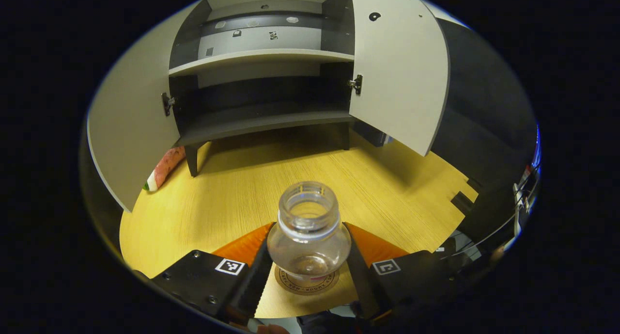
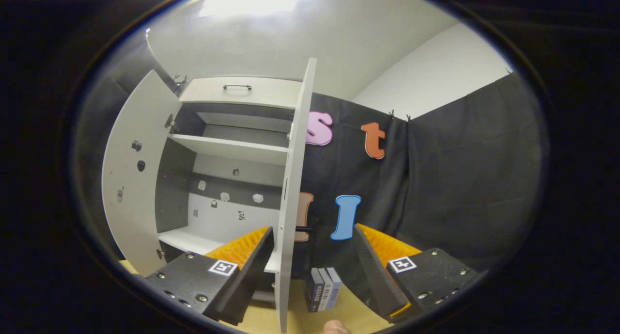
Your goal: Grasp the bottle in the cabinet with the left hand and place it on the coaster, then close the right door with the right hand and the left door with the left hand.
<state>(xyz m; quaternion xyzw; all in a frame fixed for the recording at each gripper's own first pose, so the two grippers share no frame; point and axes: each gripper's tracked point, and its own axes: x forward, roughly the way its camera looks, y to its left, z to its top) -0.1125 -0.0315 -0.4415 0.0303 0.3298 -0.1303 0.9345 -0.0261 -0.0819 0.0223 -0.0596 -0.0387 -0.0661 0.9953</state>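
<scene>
So the bottle is already out of the cabinet and sitting on the coaster, left tongs spread either side of it, not pinching. Right tongs spread around the right door edge. Both doors look wide open, so closing's left.

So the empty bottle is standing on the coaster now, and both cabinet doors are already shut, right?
Not quite. The bottle does stand on the coaster, between the left gripper fingers, but both cabinet doors are open. The left gripper view shows the left door and right door swung wide, shelves exposed.
</scene>
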